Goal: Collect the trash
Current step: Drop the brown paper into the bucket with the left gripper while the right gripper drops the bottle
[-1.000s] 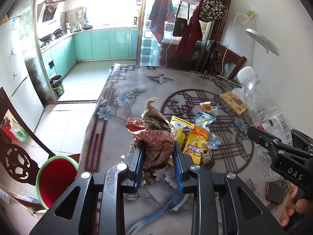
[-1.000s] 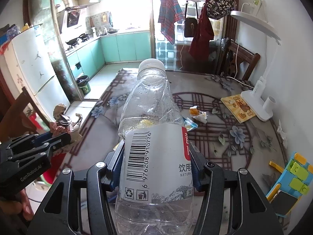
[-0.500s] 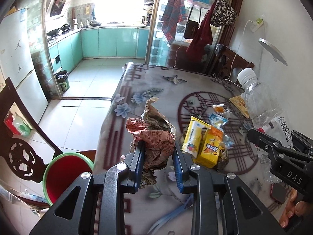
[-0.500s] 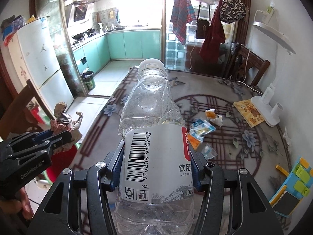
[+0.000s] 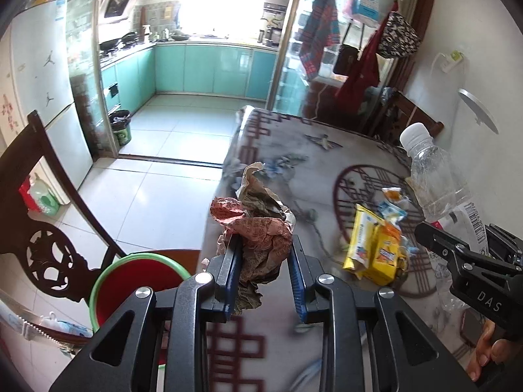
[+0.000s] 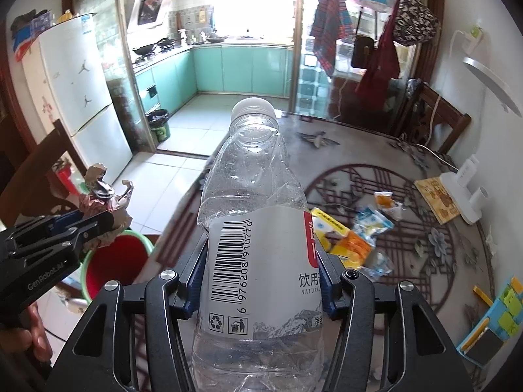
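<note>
My left gripper (image 5: 264,254) is shut on a crumpled brown paper wad (image 5: 258,225), held above the table's left edge. It also shows in the right wrist view (image 6: 101,202). My right gripper (image 6: 261,261) is shut on an empty clear plastic bottle (image 6: 258,228) with a white cap and barcode label; the bottle also shows in the left wrist view (image 5: 434,183). A red bucket with a green rim (image 5: 134,281) stands on the floor left of the table, also in the right wrist view (image 6: 114,264). Yellow and orange snack wrappers (image 5: 376,248) lie on the table.
The patterned table (image 5: 294,150) runs ahead. A dark wooden chair (image 5: 49,235) stands at the left by the bucket. A white desk lamp base (image 6: 464,192), a booklet (image 6: 438,196) and colourful toy blocks (image 6: 490,320) sit at the table's right. The kitchen lies beyond.
Both grippers have shifted left toward the table's edge with their loads; the red bucket is now closer below the left gripper, and the wrappers lie further right.
</note>
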`<control>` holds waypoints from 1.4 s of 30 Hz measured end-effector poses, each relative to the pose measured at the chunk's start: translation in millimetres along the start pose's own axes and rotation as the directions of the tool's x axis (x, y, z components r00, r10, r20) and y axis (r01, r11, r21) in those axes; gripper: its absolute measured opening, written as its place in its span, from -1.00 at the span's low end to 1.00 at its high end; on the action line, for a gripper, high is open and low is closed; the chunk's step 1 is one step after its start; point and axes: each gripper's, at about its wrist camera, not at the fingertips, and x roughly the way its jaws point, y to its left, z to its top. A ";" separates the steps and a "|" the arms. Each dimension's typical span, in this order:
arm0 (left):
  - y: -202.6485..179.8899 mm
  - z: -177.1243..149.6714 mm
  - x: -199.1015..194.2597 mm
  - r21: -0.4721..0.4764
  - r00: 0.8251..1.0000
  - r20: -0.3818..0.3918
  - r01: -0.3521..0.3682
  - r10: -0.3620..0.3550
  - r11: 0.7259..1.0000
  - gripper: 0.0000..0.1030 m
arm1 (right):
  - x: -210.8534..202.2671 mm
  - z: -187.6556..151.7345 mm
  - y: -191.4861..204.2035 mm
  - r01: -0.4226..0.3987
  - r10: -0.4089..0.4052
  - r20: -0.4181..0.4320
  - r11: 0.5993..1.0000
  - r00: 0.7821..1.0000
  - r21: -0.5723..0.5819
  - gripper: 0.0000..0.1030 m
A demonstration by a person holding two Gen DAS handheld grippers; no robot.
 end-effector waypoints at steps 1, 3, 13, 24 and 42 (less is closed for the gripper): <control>6.9 0.2 -0.2 -0.007 1.000 0.000 -0.004 0.004 1.000 -0.52 | 1.6 1.3 5.6 -0.004 0.004 -0.001 1.000 1.000 -0.007 0.05; 21.7 -0.1 -0.7 -0.016 1.000 0.000 -0.014 0.014 1.000 -0.52 | 5.3 4.1 17.1 -0.014 0.014 -0.006 1.000 1.000 -0.019 0.05; 89.4 -9.2 7.2 -0.095 0.997 -0.037 -0.076 0.073 0.993 -0.52 | 29.7 11.4 77.7 -0.096 0.091 -0.060 0.991 0.994 -0.091 0.04; 164.2 -38.5 27.5 -0.182 0.977 -0.129 -0.192 0.170 0.964 -0.52 | 65.0 6.9 133.3 -0.225 0.198 -0.178 0.963 0.964 -0.150 0.04; 229.8 -84.7 62.7 -0.296 0.923 -0.313 -0.320 0.226 0.900 0.08 | 121.0 -9.7 196.9 -0.426 0.365 -0.371 0.900 0.854 -0.095 0.61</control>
